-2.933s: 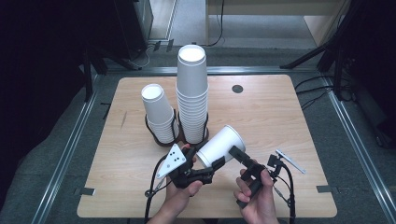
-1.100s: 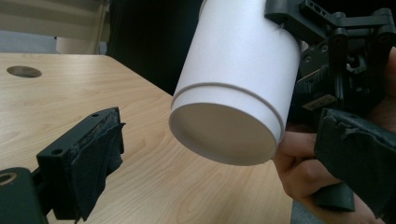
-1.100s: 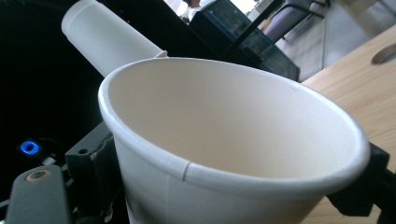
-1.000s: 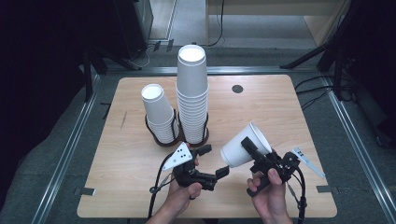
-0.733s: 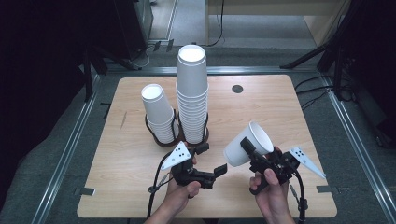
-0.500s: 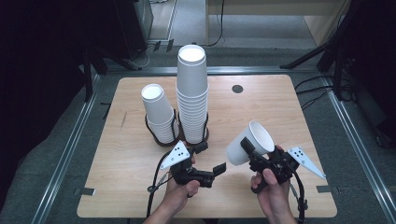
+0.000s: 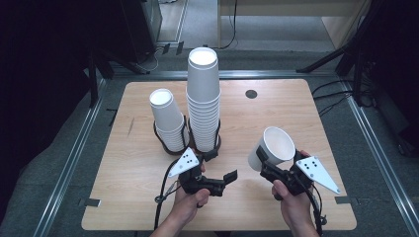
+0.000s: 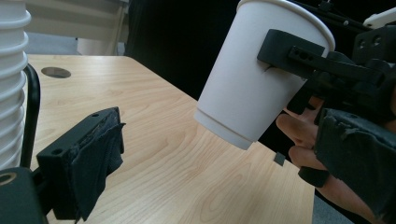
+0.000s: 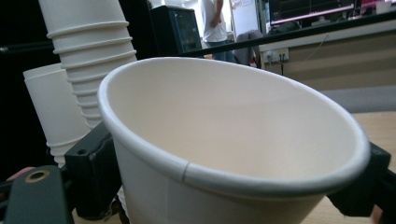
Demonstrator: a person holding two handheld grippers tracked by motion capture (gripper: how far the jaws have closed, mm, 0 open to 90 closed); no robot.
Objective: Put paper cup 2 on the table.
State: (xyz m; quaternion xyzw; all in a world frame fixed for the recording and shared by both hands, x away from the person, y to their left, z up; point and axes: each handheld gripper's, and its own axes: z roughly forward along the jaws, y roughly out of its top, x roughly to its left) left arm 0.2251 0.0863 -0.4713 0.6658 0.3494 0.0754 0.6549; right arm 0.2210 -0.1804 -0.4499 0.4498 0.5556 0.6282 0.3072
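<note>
Two cup stacks stand on the table; one single cup is pinched, tilted, in the right gripper, its jaws just easing wider. The left gripper gapes empty; stack counts are unreadable

**Black grippers, spotted plates**

Each black gripper, left and right, carries a grey three-cornered plate with black dots. Black cables trail toward 6 o'clock. The jaws are blocky, with small screw holes and frayed dark padding. Hands and forearms bare.
</note>
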